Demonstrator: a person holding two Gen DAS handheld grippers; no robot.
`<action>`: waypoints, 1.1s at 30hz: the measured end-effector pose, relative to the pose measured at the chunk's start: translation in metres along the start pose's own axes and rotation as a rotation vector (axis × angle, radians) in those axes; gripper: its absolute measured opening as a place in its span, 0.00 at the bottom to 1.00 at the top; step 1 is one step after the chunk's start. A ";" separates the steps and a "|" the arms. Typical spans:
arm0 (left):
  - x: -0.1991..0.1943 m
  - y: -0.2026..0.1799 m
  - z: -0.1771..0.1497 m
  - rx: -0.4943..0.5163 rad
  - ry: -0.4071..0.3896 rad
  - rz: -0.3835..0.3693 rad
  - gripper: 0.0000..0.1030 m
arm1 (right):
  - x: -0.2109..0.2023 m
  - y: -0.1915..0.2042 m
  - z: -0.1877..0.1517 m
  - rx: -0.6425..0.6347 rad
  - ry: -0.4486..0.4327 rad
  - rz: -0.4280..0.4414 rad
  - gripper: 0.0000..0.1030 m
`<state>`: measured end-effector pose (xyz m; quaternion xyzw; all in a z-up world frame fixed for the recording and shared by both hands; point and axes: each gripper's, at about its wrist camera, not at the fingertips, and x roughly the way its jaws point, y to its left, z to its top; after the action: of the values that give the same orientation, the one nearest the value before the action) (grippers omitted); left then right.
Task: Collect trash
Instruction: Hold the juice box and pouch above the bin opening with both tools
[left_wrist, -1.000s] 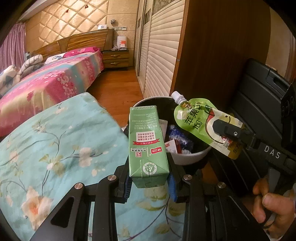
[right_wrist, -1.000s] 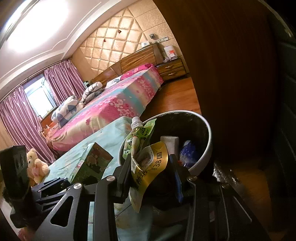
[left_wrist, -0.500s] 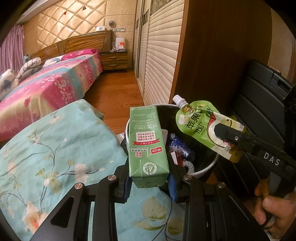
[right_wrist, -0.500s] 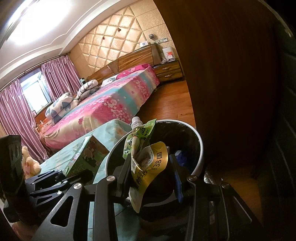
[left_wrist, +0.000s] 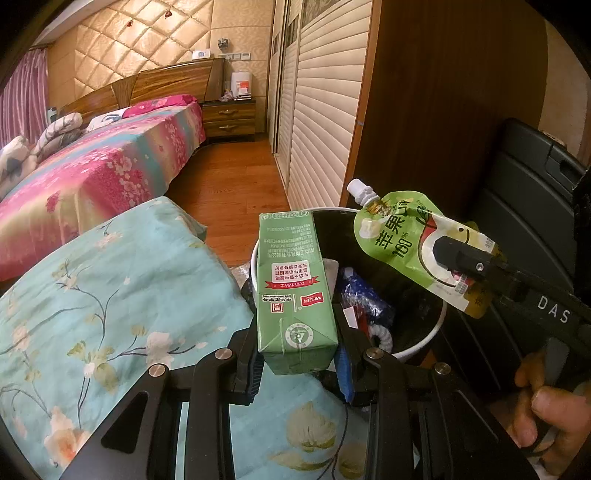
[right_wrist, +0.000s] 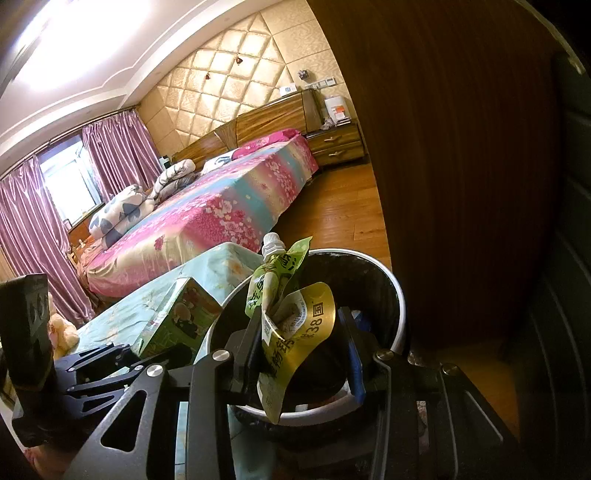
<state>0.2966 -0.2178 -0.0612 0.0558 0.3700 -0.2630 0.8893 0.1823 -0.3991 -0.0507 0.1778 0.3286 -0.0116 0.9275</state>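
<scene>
The left gripper (left_wrist: 301, 363) is clamped on a green carton (left_wrist: 295, 291) at lower centre of the left view, the carton standing upright over the near rim of the white bin (left_wrist: 424, 338). The right gripper (right_wrist: 303, 354) pinches a crumpled green pouch (right_wrist: 291, 314), cap up, above the bin (right_wrist: 400, 306), mid-frame. Wrappers lie inside the bin. A floral teal cloth (left_wrist: 110, 295) fills the lower left, and a pink bed (left_wrist: 92, 177) lies upper left.

Trash bin (left_wrist: 424, 341) mouth lies open above, hemmed by wardrobe panel (left_wrist: 443, 110) and quilt (left_wrist: 110, 295).
</scene>
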 end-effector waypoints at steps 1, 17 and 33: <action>0.000 0.000 0.000 0.000 0.000 -0.001 0.30 | 0.001 0.001 0.001 0.001 0.001 0.000 0.37; 0.008 -0.005 0.007 0.016 0.001 -0.014 0.30 | 0.002 -0.002 0.007 0.002 -0.002 -0.014 0.37; 0.013 -0.007 0.013 0.036 0.008 -0.011 0.30 | 0.006 -0.003 0.009 0.014 0.004 -0.025 0.37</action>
<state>0.3091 -0.2329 -0.0605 0.0705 0.3689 -0.2744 0.8852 0.1922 -0.4043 -0.0484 0.1801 0.3327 -0.0248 0.9253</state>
